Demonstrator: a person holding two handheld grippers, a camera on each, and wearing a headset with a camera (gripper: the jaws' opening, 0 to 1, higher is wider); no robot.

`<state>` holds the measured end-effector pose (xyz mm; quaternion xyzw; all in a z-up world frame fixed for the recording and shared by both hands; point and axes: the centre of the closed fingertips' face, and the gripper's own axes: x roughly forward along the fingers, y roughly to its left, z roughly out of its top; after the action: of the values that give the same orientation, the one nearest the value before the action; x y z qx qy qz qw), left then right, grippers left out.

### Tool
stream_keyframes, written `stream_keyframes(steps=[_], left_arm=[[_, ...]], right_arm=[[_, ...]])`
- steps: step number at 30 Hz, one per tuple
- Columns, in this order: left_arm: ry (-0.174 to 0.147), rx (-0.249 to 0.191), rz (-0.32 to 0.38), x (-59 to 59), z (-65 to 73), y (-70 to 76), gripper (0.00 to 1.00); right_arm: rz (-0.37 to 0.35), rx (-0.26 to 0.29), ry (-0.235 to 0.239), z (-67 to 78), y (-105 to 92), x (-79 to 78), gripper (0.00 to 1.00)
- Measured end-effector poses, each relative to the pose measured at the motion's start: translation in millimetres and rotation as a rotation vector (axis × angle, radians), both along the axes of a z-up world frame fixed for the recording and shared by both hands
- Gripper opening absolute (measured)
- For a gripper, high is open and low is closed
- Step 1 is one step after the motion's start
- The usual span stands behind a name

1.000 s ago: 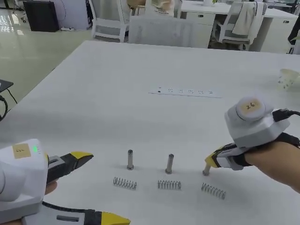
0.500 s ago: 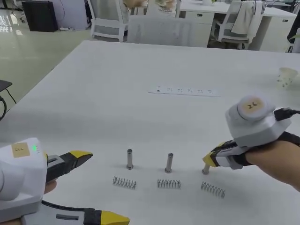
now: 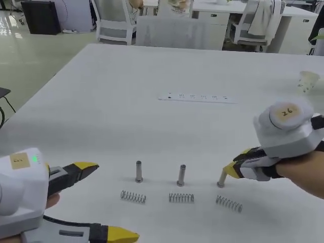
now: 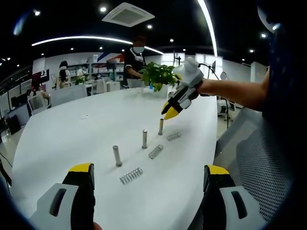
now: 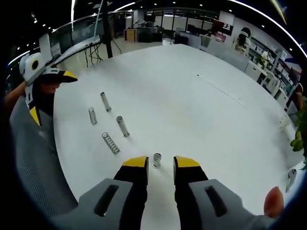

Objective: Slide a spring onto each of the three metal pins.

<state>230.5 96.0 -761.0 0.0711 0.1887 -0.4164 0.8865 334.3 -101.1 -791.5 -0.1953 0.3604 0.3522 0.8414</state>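
Note:
Three metal pins stand upright in a row on the white table: left pin (image 3: 138, 171), middle pin (image 3: 181, 175), right pin (image 3: 221, 178). A spring lies in front of each: left spring (image 3: 133, 197), middle spring (image 3: 181, 197), right spring (image 3: 229, 203). My right gripper (image 3: 229, 172) is at the right pin. In the right gripper view the gripper (image 5: 160, 163) is narrowly open, and the pin (image 5: 157, 159) stands between the tips with a gap on each side. My left gripper (image 3: 109, 201) (image 4: 149, 170) is wide open near the table's front edge, left of the left spring (image 4: 131, 175).
A white power strip (image 3: 198, 98) lies mid-table behind the pins. A paper cup (image 3: 307, 81) stands at the far right. Chairs and desks (image 3: 172, 28) are beyond the table's far edge. A potted plant (image 4: 158, 74) sits at the table's end, with people behind it.
My right hand has drifted slightly right, while its tips stay at the right pin. The left gripper, the pins and the springs have not moved; the head camera shifted a little.

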Motion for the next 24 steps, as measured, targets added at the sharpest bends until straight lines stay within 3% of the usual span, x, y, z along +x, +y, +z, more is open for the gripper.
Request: stream_keyframes(steps=[10,24], left_arm=[[-0.003,0.003,-0.003,0.5,1.0,0.5,0.91],[-0.002,0.007,-0.015,0.2,1.7,-2.7,0.91]], right_arm=[[0.012,-0.007,0.003,-1.4,-10.1,-11.2,0.20],[0.114,-0.049,0.068,-28.0,-16.1,-39.6,0.24]])
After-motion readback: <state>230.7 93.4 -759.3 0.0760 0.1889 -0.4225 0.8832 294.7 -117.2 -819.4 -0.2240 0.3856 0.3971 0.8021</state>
